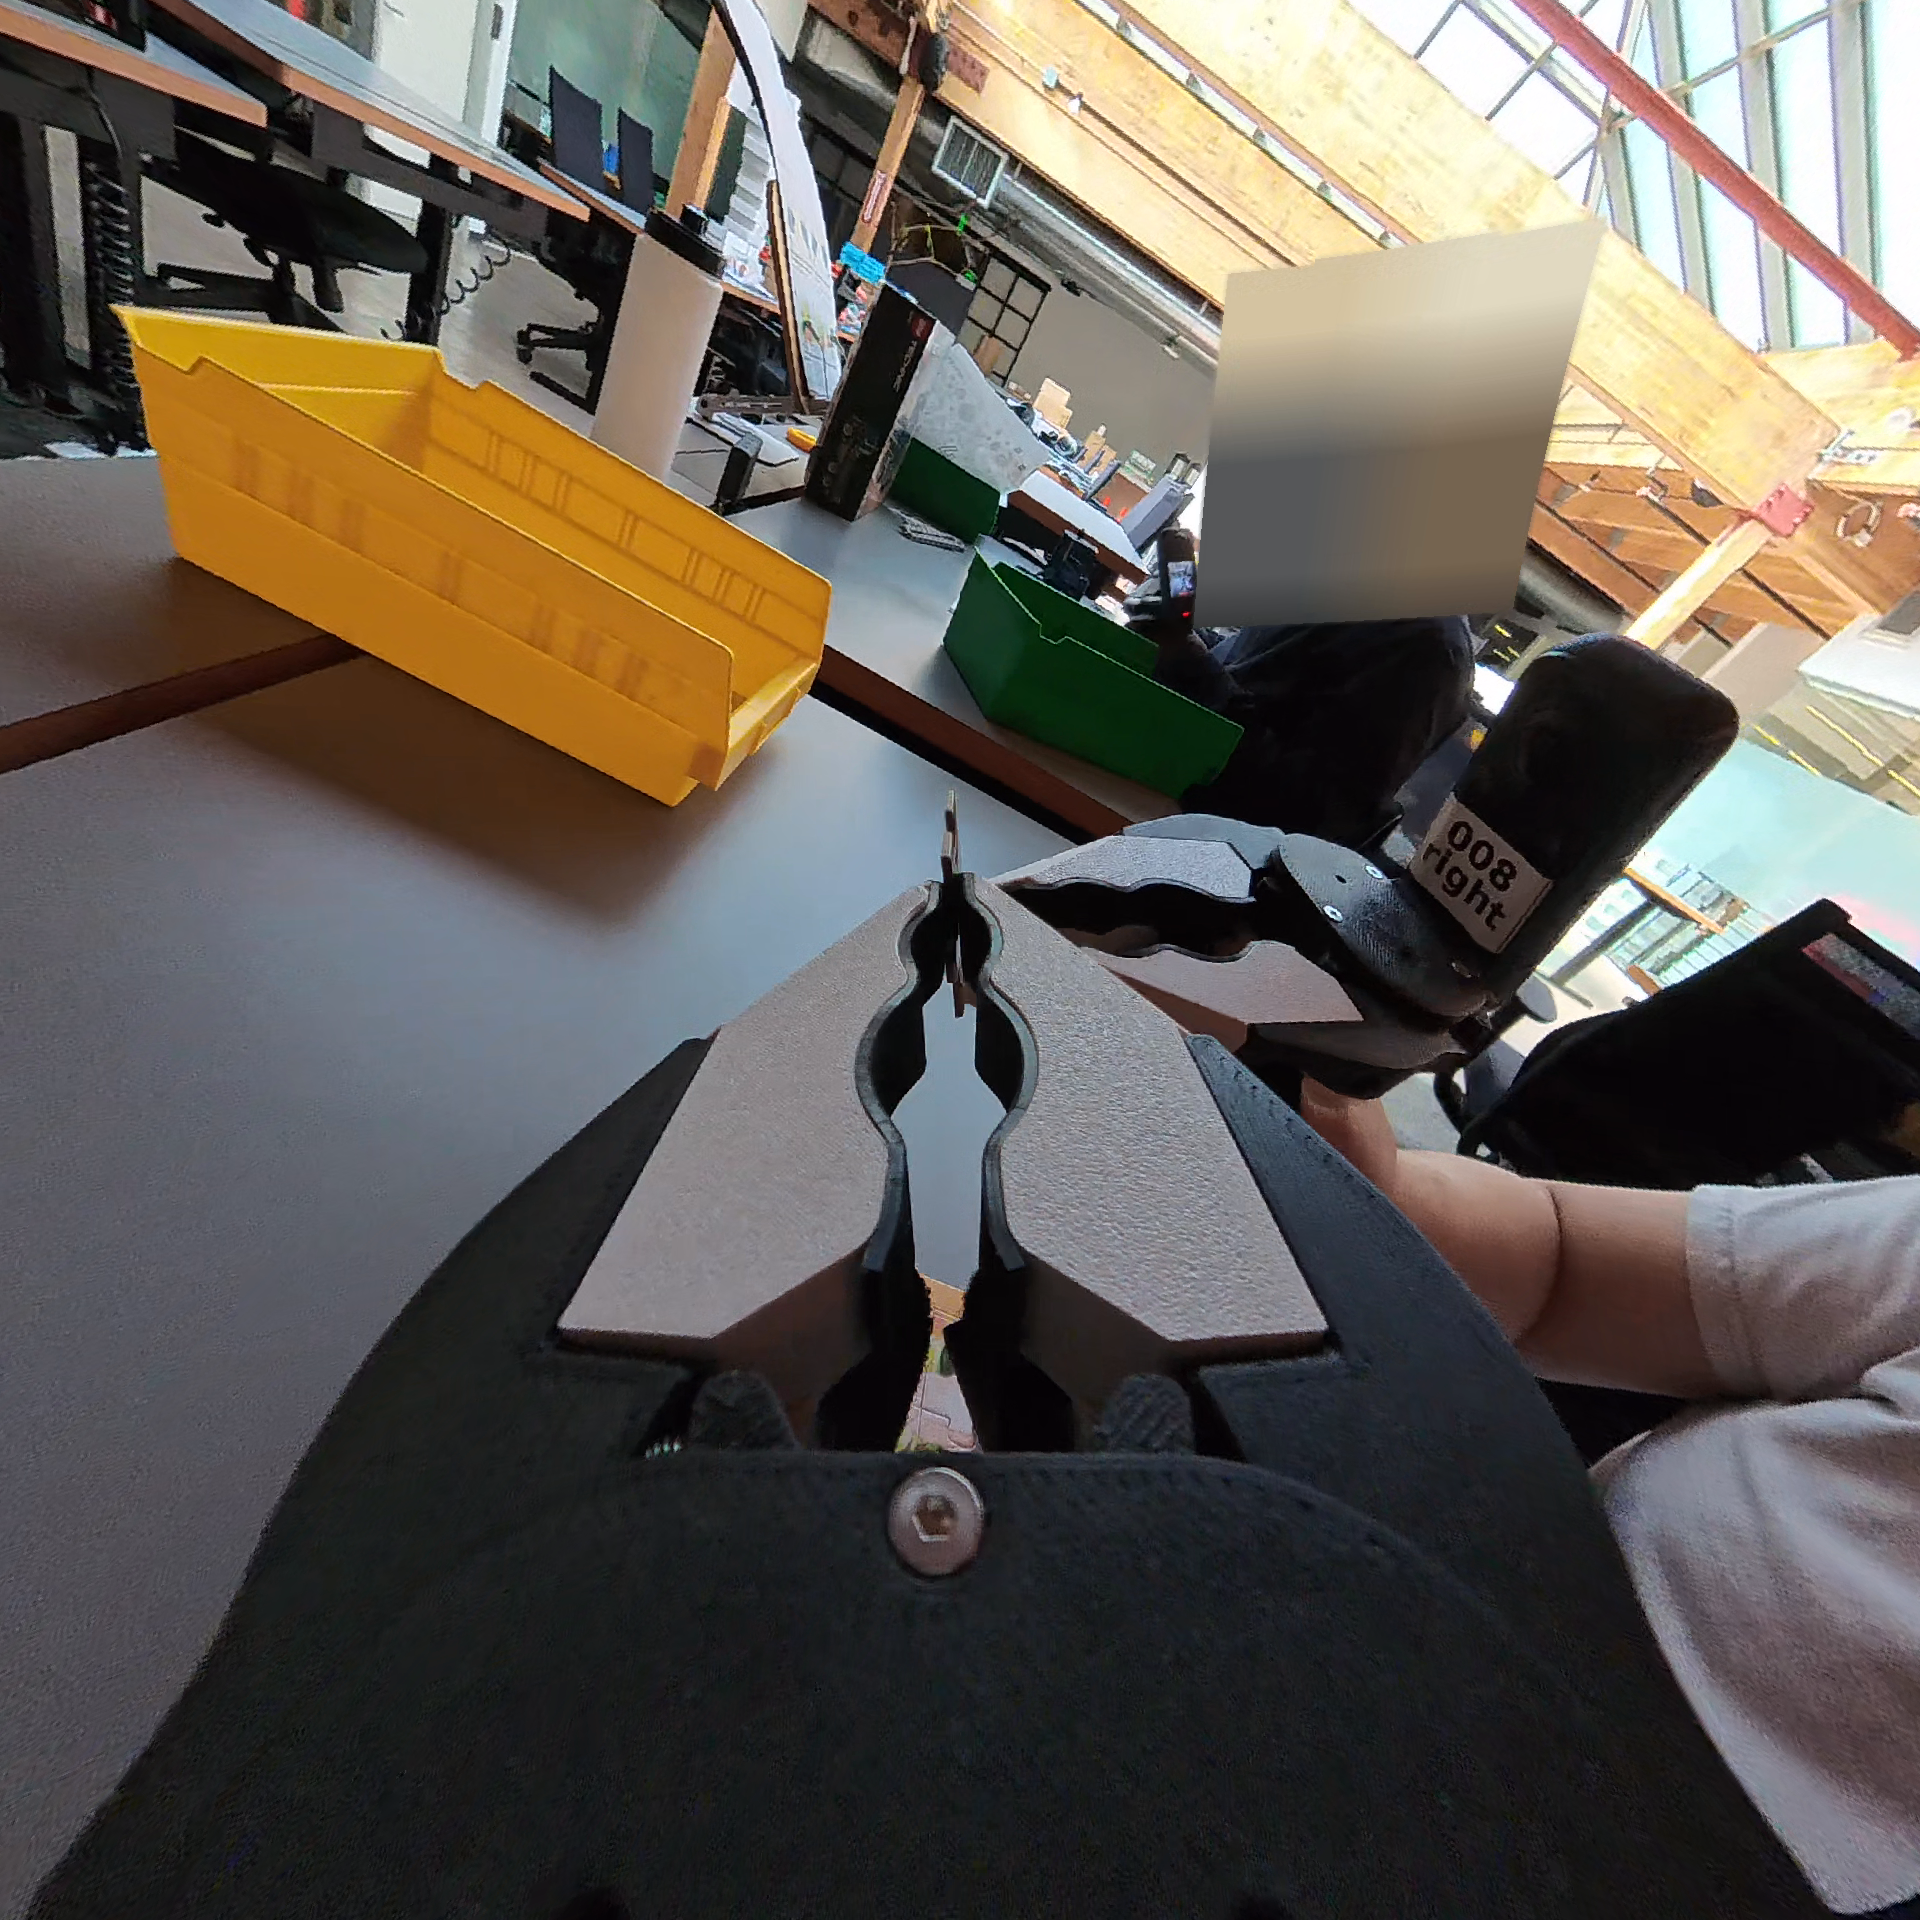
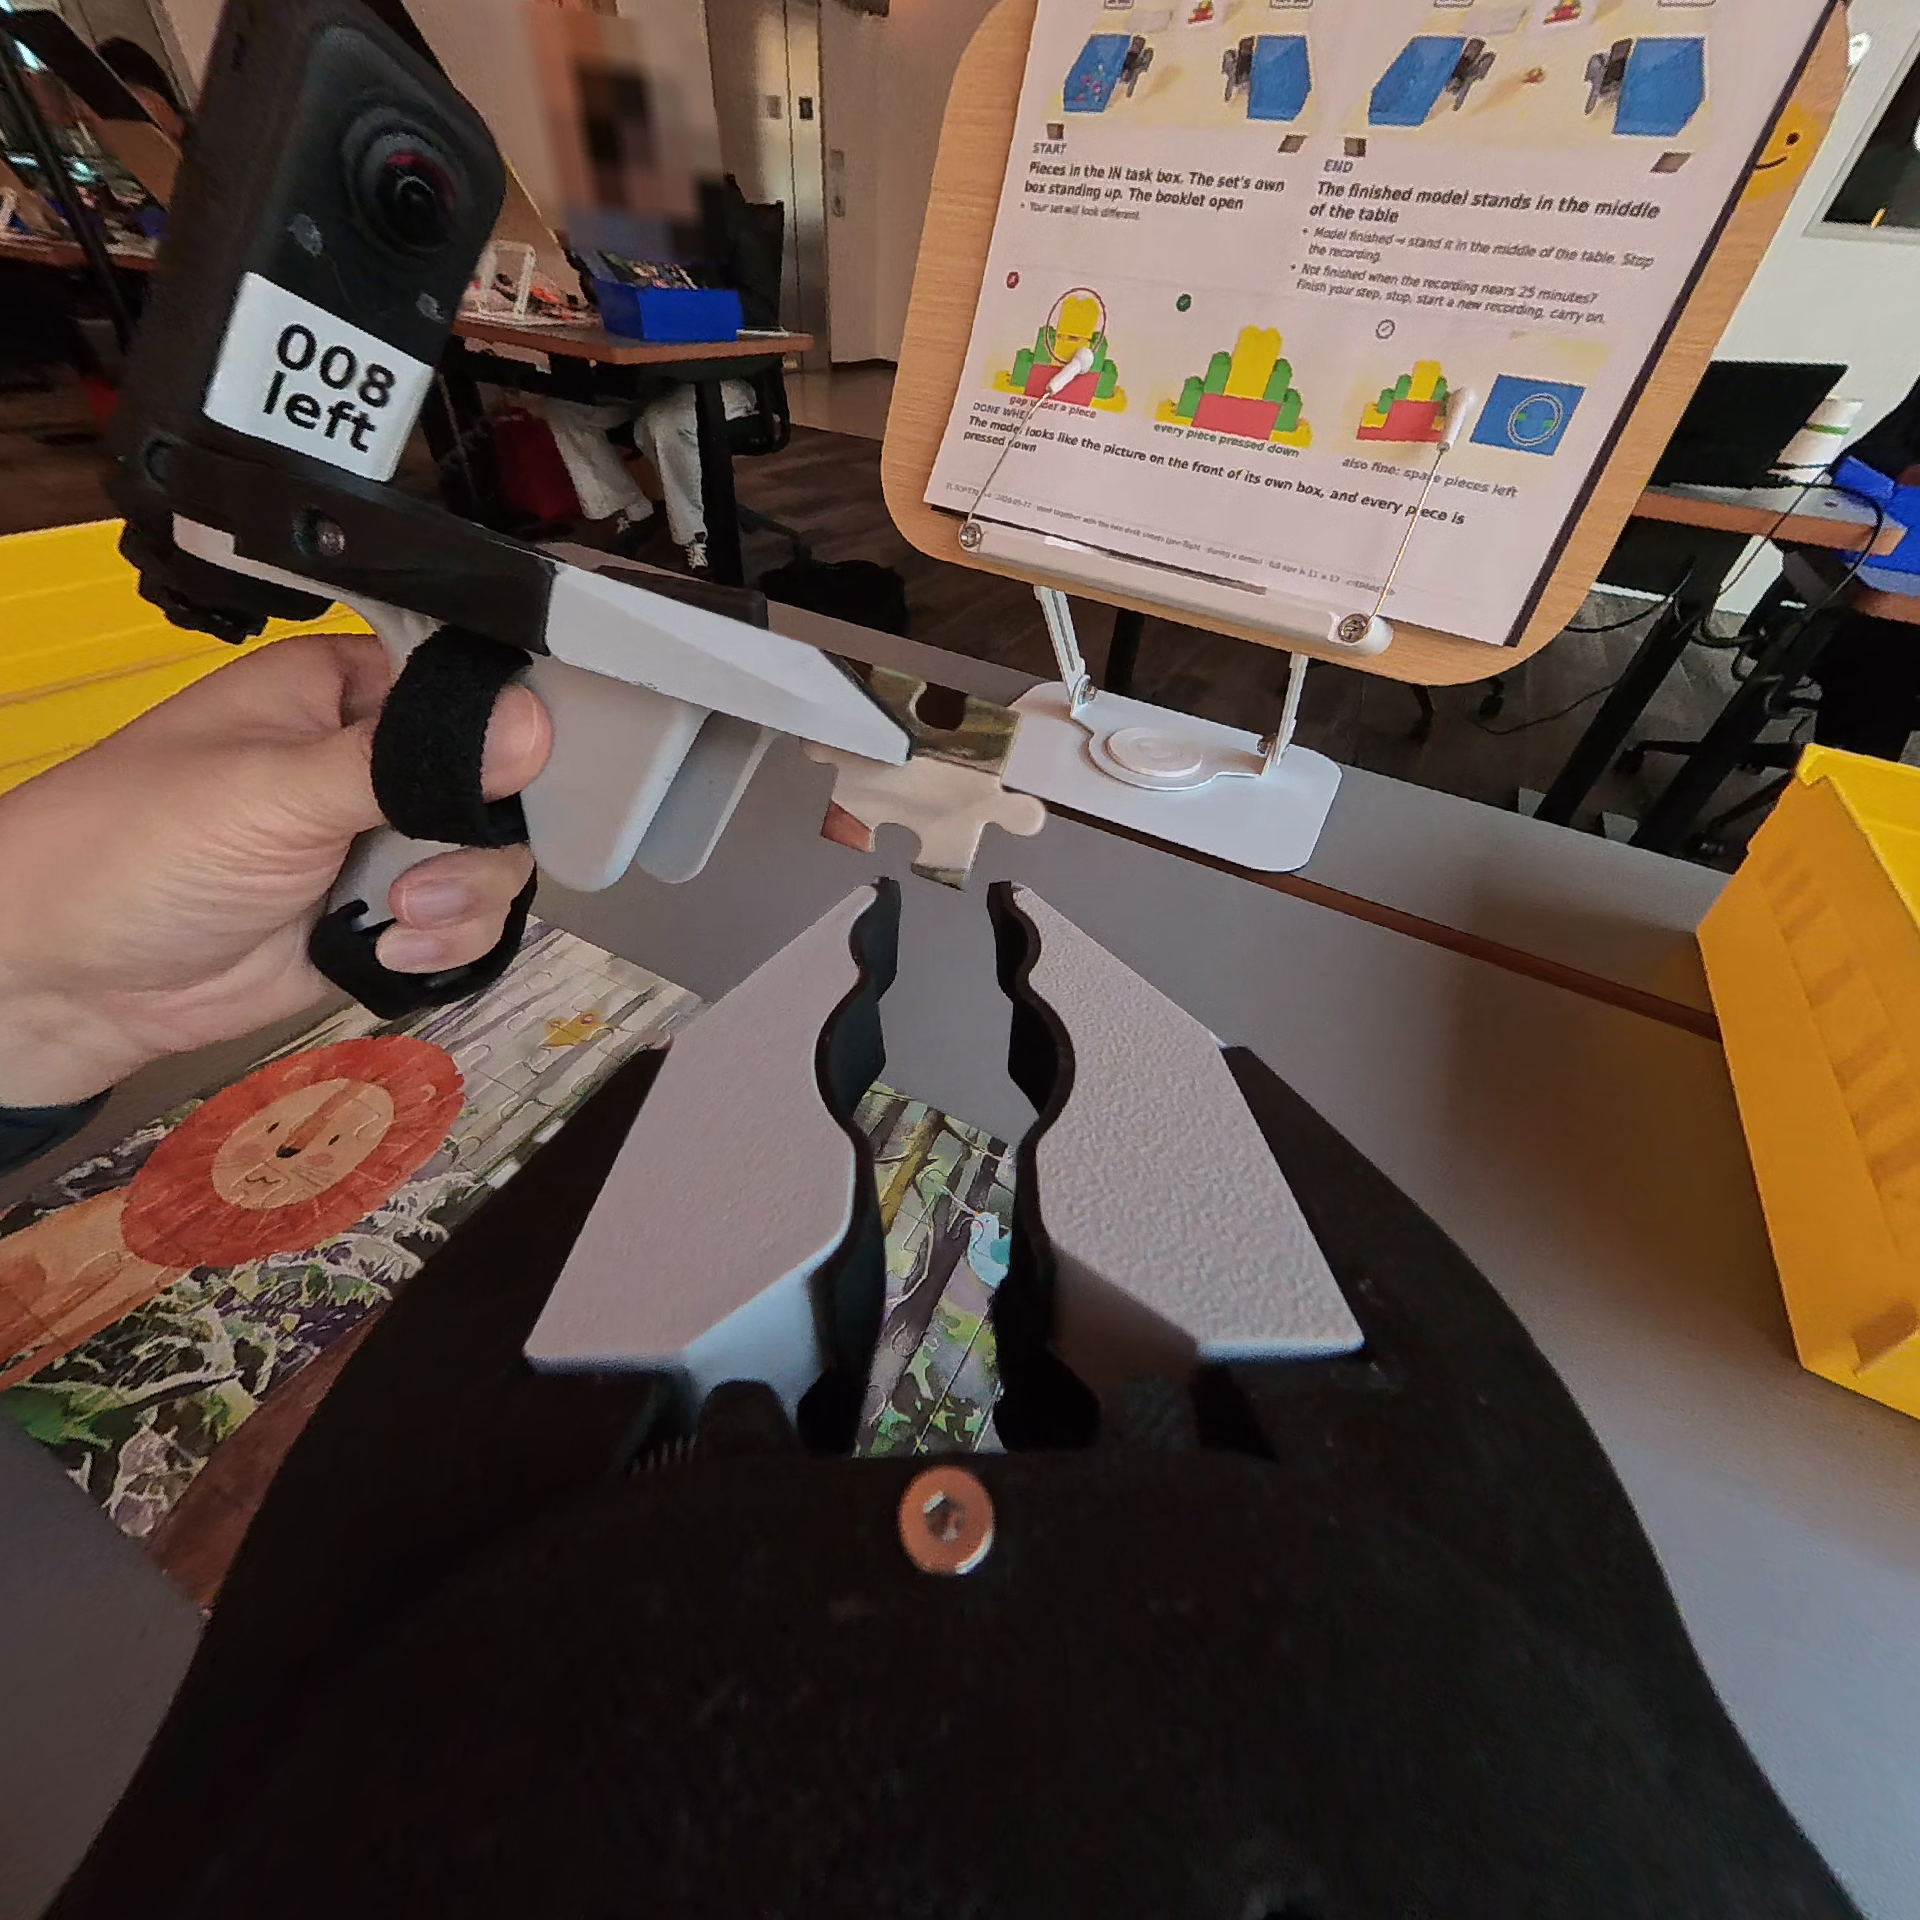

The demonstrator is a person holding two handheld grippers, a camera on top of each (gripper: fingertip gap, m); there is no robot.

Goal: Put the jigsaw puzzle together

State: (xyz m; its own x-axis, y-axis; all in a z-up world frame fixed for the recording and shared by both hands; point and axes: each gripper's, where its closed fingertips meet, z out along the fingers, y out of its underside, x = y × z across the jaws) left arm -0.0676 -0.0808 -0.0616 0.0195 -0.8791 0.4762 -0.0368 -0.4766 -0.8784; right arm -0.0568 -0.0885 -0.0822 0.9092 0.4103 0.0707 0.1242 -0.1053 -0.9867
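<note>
Left gripper (image 2: 904,743) clamped on a puzzle piece (image 2: 940,790), held in the air. Right gripper (image 2: 940,904) jaws apart, empty, tips just under the piece. Assembled puzzle (image 2: 301,1174) lies below both.

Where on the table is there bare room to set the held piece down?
Bare grey table lies between the assembled puzzle, the white stand base and the yellow bin. It is crowded by the puzzle, where the left claw holds the piece above the open right claw.
</note>
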